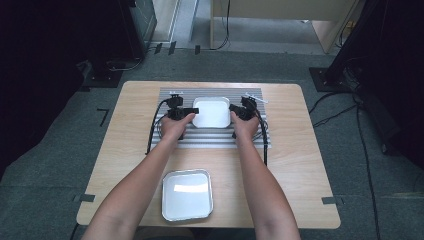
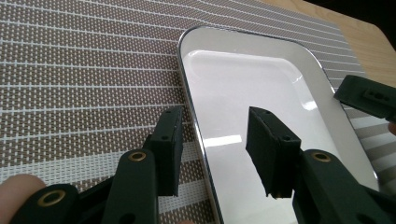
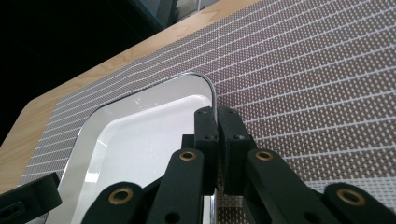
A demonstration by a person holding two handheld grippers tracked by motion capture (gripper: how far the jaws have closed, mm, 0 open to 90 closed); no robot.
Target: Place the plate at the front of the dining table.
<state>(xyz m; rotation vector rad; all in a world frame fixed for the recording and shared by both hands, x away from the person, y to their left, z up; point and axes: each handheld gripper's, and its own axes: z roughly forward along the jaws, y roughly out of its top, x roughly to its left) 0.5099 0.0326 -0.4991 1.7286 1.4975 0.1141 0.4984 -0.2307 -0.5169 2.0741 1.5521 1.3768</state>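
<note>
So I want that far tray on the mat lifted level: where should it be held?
By its thin raised rim, from both sides. The right gripper is shut on the tray at its right rim; the left gripper straddles the left rim, open.

tray (image 1: 211, 112) on mat (image 1: 170, 141), 2nd tray (image 1: 187, 194) nearer

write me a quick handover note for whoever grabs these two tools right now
Right tool: shut on the far tray's right rim.
Left tool: open, jaws straddling that tray's left rim, not yet closed.
Far tray sits empty on the striped mat; a second empty tray lies on the bare table near the person.
Done: right grip. Left: probably close the left tool, then lift.
</note>
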